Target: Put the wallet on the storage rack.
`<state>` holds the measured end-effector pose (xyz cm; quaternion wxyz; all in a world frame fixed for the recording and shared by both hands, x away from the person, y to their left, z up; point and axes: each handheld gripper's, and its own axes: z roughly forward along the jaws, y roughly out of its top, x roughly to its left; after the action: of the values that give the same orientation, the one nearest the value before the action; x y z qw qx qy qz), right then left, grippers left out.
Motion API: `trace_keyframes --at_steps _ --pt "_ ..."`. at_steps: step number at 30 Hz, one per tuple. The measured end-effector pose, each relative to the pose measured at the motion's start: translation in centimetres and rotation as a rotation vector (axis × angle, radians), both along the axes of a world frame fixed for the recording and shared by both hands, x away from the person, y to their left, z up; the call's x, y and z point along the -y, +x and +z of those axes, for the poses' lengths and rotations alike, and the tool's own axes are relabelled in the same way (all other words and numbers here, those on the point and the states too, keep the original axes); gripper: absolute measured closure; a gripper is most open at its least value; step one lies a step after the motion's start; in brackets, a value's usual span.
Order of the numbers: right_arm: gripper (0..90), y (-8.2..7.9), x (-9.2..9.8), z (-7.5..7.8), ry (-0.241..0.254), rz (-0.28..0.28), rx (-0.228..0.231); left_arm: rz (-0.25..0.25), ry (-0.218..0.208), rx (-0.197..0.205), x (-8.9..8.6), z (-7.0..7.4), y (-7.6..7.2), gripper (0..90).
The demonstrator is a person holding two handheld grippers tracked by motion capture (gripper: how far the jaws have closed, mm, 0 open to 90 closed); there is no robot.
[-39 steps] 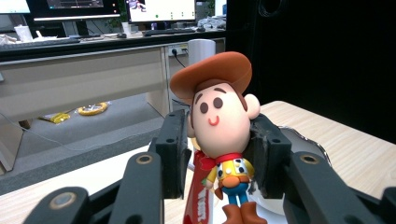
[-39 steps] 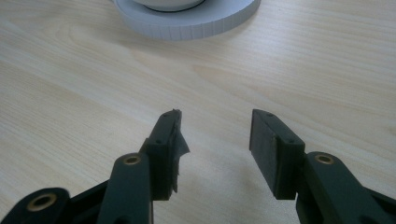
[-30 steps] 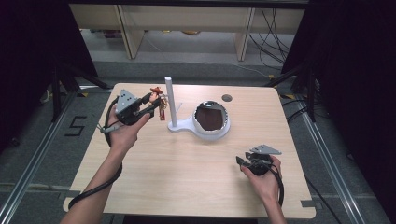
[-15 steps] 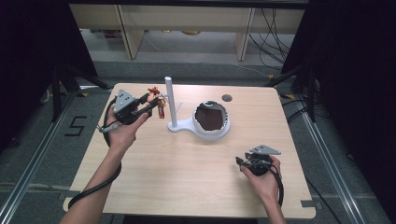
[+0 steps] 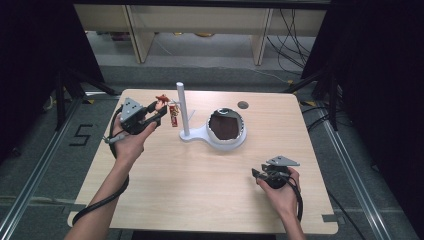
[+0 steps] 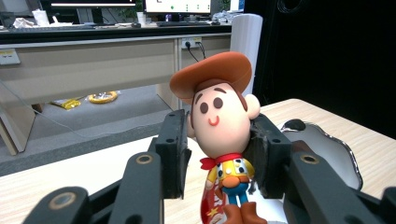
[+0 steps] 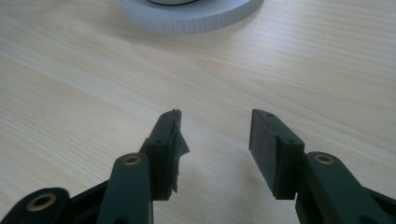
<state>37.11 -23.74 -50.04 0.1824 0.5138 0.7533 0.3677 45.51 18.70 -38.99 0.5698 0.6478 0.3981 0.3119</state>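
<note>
Left gripper (image 5: 159,111) clamps the cowboy figure (image 6: 223,140) by its head, upper left of the high view beside the white post (image 5: 182,112); keep it upright, ease its hanging loop over the post

The right tool (image 7: 215,140) points over the light wooden table (image 7: 70,84), with its two black jaws rising from the bottom edge. The jaws stand apart and nothing is between them; only the wood grain is seen in the gap. At the top edge there is the curved rim of a white base (image 7: 187,21), well apart from the jaws.
</note>
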Motion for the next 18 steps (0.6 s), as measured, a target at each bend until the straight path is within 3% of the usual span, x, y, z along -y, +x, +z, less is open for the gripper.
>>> trace_keyframes --at_steps 4,8,9,18 --pt "54.4 0.0 0.1 -0.2 -0.013 0.011 0.021 0.004 -0.001 -0.003 -0.1 -0.3 0.1 60.8" --pt "54.3 -0.1 -0.1 -0.1 0.016 -0.006 -0.015 0.01 -0.001 -0.015 -0.2 -0.6 0.2 60.8" --pt "54.3 0.1 0.1 -0.1 -0.016 0.012 0.013 0.011 0.002 -0.017 -0.2 -0.8 0.2 60.8" --pt "54.1 -0.1 0.0 -0.1 0.002 0.0 -0.004 0.017 0.006 -0.049 -0.2 -2.1 0.5 60.7"
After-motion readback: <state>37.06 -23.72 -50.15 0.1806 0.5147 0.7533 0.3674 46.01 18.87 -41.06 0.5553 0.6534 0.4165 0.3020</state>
